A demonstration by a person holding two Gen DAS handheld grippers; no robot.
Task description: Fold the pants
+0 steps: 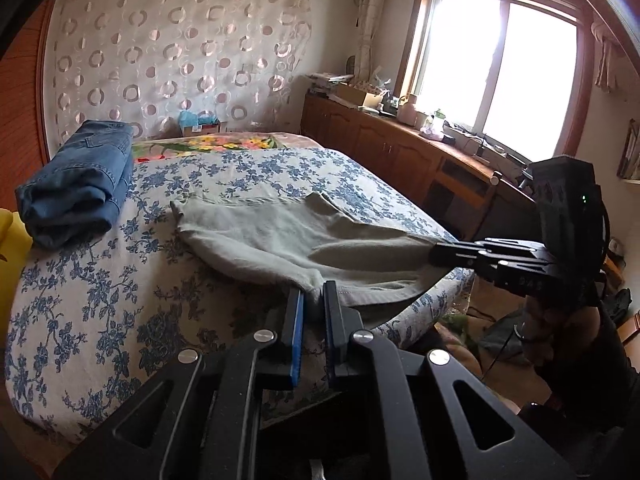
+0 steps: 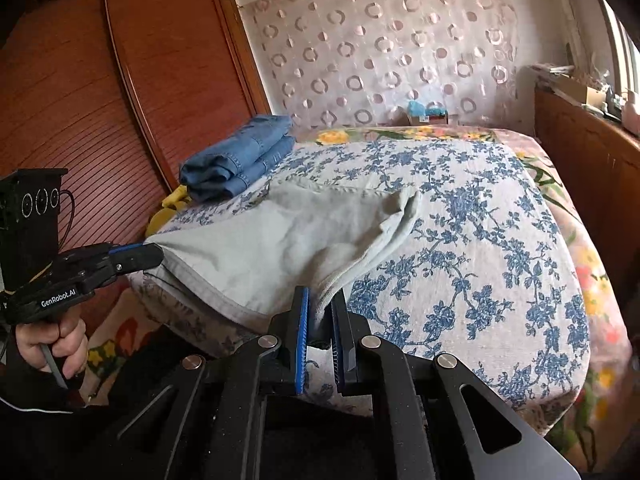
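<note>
Pale grey-green pants (image 1: 288, 240) lie spread on the bed, their near end lifted and stretched between both grippers. My left gripper (image 1: 314, 292) is shut on one near corner of the pants. It also shows in the right wrist view (image 2: 154, 252), pinching the left corner. My right gripper (image 2: 320, 308) is shut on the other near corner of the pants (image 2: 288, 240). It appears at the right of the left wrist view (image 1: 438, 254), gripping the cloth edge.
Folded blue jeans (image 1: 80, 184) sit at the bed's far left, next to something yellow (image 1: 12, 256). The bed has a blue-flowered cover (image 2: 480, 248). A wooden wardrobe (image 2: 100, 92) stands left, a low wooden cabinet (image 1: 400, 144) with clutter under the window on the right.
</note>
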